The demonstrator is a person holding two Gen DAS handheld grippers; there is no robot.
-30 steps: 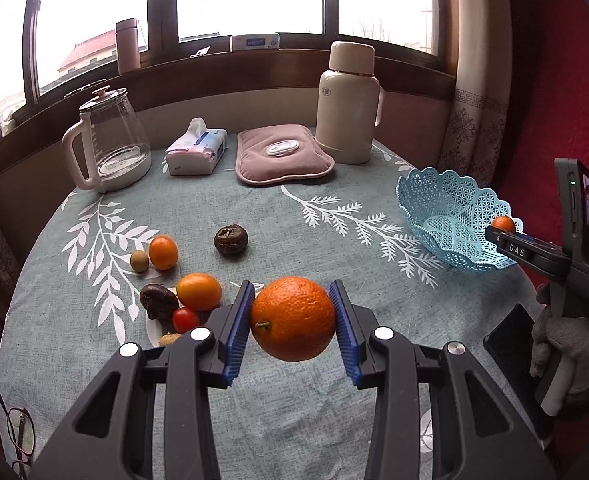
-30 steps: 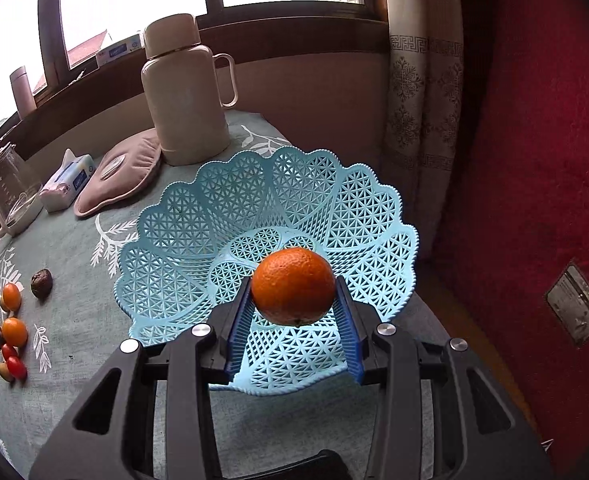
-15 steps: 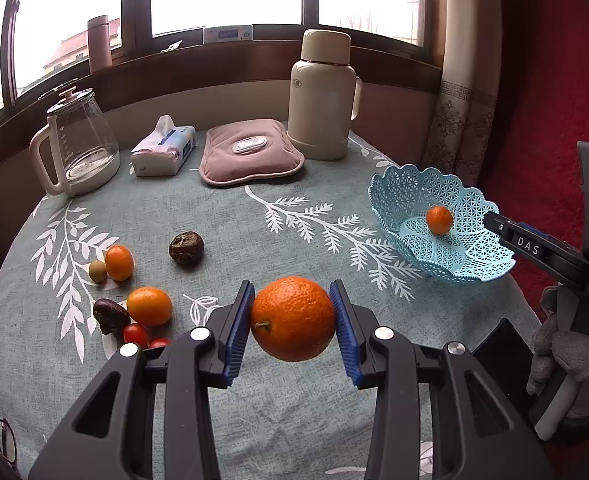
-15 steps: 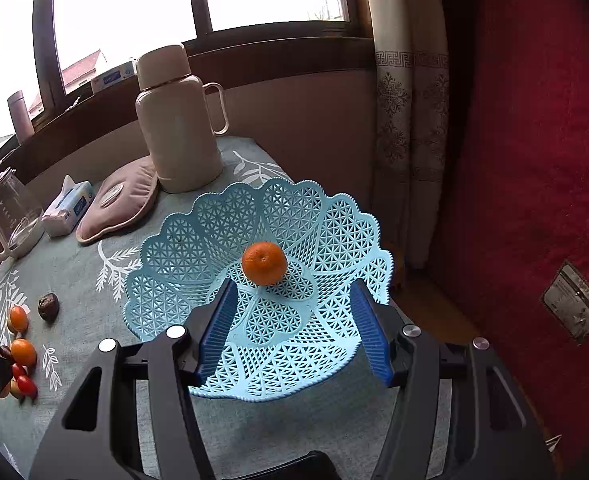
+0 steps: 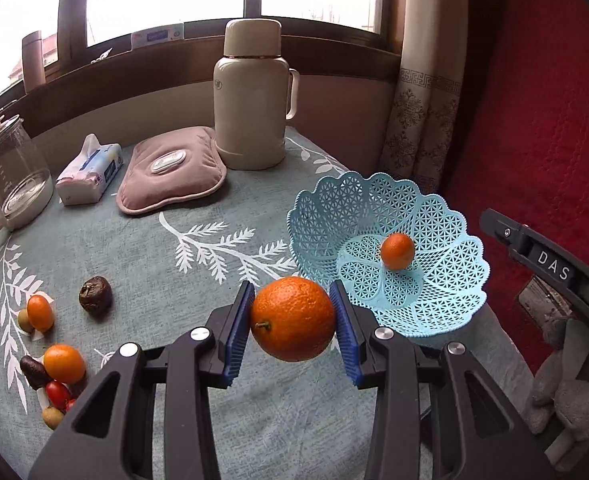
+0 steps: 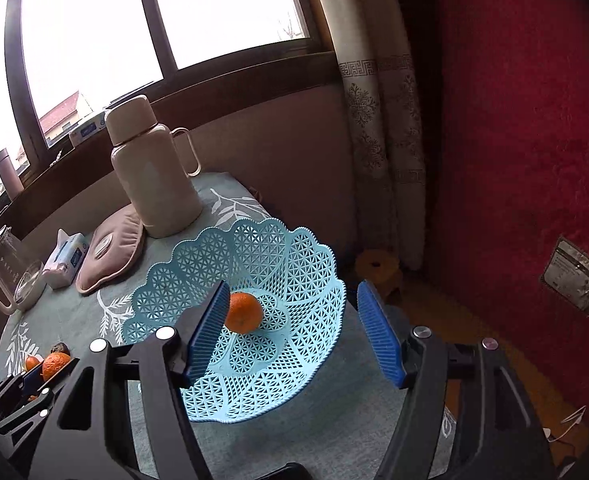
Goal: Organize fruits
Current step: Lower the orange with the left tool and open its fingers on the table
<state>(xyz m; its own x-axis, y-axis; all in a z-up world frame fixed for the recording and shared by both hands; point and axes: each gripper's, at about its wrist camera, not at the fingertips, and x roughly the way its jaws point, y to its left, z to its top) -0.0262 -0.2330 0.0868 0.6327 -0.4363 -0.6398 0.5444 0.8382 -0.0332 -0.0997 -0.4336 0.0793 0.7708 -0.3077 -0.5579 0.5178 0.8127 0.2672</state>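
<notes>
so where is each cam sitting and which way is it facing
Left wrist: sits on the left hand-held gripper, looking down across the table toward the window; its fingers clamp a large orange, and the right one's body and a gloved hand show at the right edge.
Right wrist: sits on the right hand-held gripper, looking down into the blue basket; its jaws are opening with nothing between them.
Shared: basket, small orange, cream thermos, pink pad.

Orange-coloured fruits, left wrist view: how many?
4. A large orange held in the left tool, a small one in the blue basket, two on the table at left. More may hide behind the tool.
</notes>
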